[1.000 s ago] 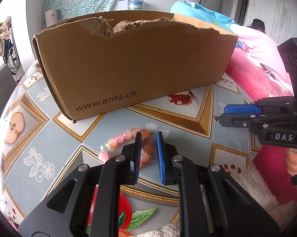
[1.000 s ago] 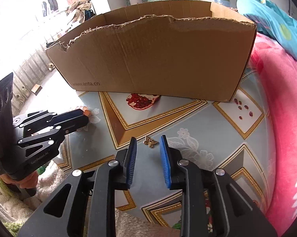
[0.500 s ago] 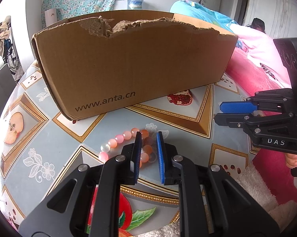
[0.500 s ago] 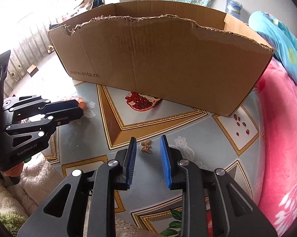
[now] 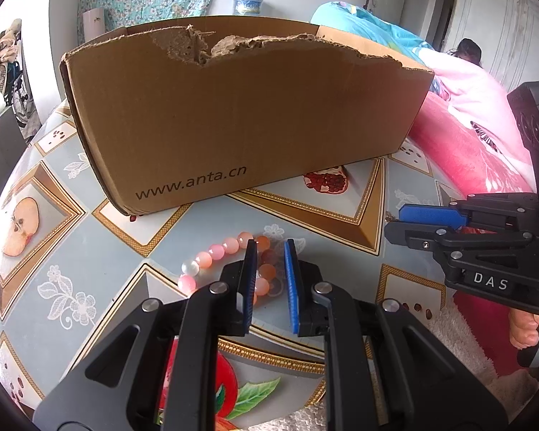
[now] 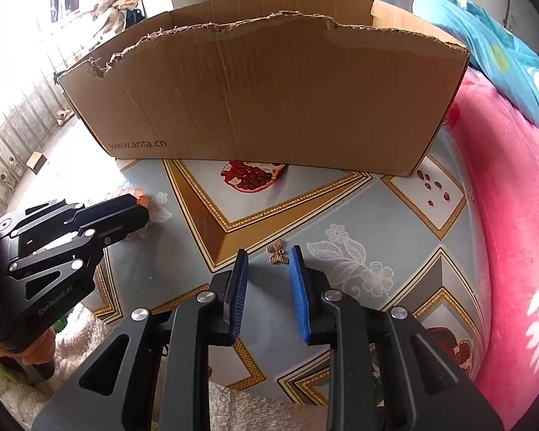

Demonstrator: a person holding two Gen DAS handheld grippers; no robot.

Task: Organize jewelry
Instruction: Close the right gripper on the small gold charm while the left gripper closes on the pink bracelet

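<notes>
In the left wrist view, the left gripper [image 5: 269,251] fills the lower centre of the frame, its 2 blue-padded fingers [image 5: 290,283] parted by a narrow gap and holding nothing. Between and just past the tips lies a bead bracelet [image 5: 226,258] of pink, orange and pale beads, curving toward the left of centre on the table [image 5: 54,244], whose cloth is printed with fruit, flowers and gold-bordered panels. Whether the fingers touch the beads cannot be told.

At the right edge of that frame the right gripper [image 5: 400,221] comes in sideways, with white letters "DAS" on its black body; from here its opening cannot be judged. In the right wrist view the right gripper [image 6: 269,255] sits at the lower centre, fingers [image 6: 298,287] moderately apart and empty, with a small bronze butterfly charm [image 6: 277,253] on the table [image 6: 395,222] just beyond the tips, in line with the gap. At the left of that frame the left gripper [image 6: 140,208] shows sideways, and "GenRobot.AI" is printed on its housing.

Farther back, across the middle of both frames, stands a cardboard box [image 5: 248,125] with a torn upper edge, "www.anta.cn" printed in dark letters at the lower left of its near wall. A pink blanket [image 6: 513,215] lies at the right edge.
</notes>
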